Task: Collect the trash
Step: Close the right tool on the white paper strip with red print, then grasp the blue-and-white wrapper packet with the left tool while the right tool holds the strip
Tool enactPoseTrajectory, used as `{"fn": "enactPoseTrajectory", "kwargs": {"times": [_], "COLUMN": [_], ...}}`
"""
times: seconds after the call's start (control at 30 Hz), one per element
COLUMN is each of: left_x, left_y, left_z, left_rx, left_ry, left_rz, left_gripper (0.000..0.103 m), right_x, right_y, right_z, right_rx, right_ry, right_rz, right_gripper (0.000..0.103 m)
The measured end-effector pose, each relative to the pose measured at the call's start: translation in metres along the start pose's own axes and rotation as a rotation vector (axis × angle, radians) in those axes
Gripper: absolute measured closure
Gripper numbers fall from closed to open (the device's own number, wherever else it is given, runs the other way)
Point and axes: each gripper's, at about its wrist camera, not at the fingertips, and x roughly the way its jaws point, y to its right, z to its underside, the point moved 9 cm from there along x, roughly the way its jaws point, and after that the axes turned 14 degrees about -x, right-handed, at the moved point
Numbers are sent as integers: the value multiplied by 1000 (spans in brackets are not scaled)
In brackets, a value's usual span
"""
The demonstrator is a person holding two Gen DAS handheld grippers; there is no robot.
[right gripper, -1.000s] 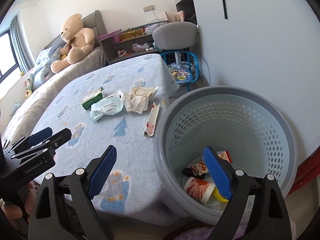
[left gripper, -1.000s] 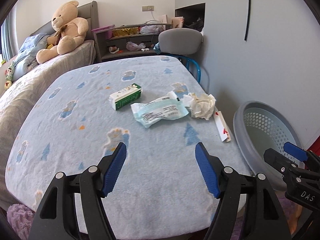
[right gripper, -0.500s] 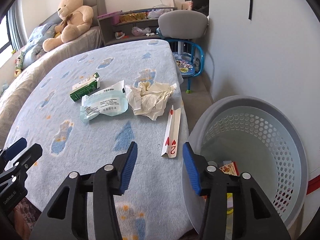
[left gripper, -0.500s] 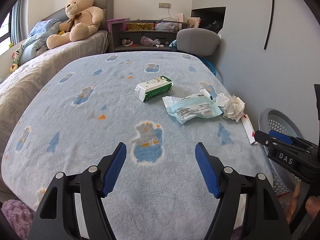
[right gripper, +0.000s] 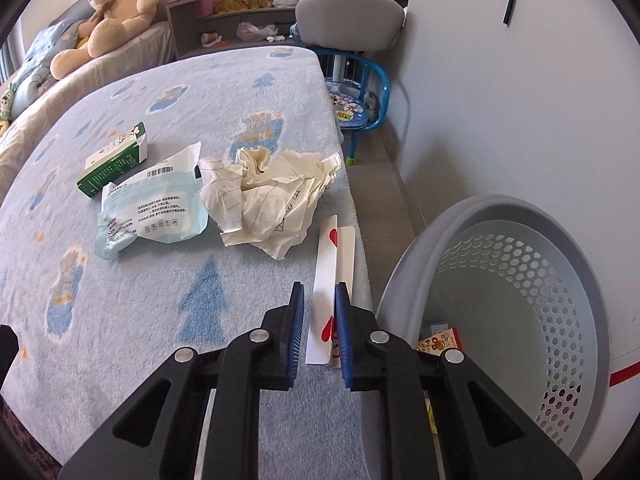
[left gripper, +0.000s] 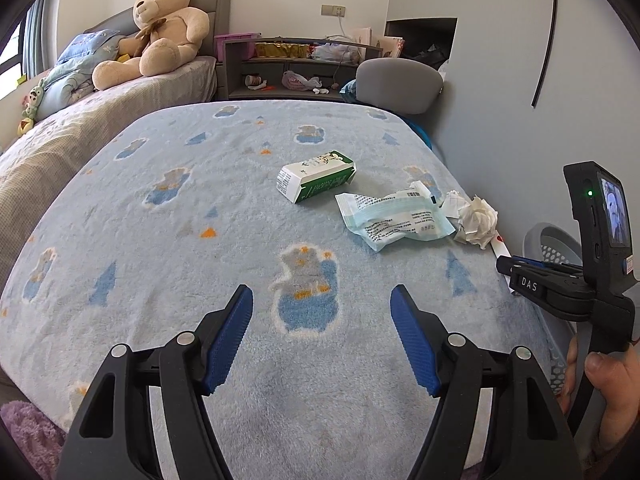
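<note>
Right wrist: right hand-held gripper [right gripper: 318, 312] pads straddling folded card [right gripper: 334, 276], not clamped, fuzzy blanket [right gripper: 160, 280], L hand-held gripper [left gripper: 322, 316] released.

Black hand-held gripper [left gripper: 322, 310], ribbed blue pads [left gripper: 230, 334], silver screws

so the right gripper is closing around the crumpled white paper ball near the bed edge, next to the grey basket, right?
Not the paper ball. In the right wrist view the right gripper straddles the folded white playing card with red hearts; the crumpled white paper ball lies beyond it, untouched. The rest holds: it is near the bed edge, beside the grey perforated basket.
</note>
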Motion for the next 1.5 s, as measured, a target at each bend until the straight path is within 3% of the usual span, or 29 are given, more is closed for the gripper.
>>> {"fn": "enactPoseTrajectory", "kwargs": {"times": [0.1, 0.2, 0.73, 0.97, 1.27, 1.5], "left_x": [1, 1, 18, 38, 62, 74], "left_y": [-2, -2, 13, 31, 47, 46], "left_z": [-1, -1, -8, -11, -19, -35], "left_rx": [-3, -6, 22, 39, 117, 272], "left_ry": [-2, -5, -45, -81, -112, -145], "left_rz": [3, 5, 12, 24, 46, 104], "left_gripper": [35, 35, 35, 35, 35, 35], "right_x": [3, 5, -48, -63, -63, -68], "right_y": [-2, -3, -36, -35, -27, -30], "right_z": [-2, -5, 24, 38, 45, 44], "right_rx": [-10, -13, 55, 72, 99, 93], "right_ry": [-10, -1, 106, 130, 143, 165], "right_rz": [7, -1, -256, -321, -366, -417], "right_gripper": [88, 95, 96, 96, 96, 96]}}
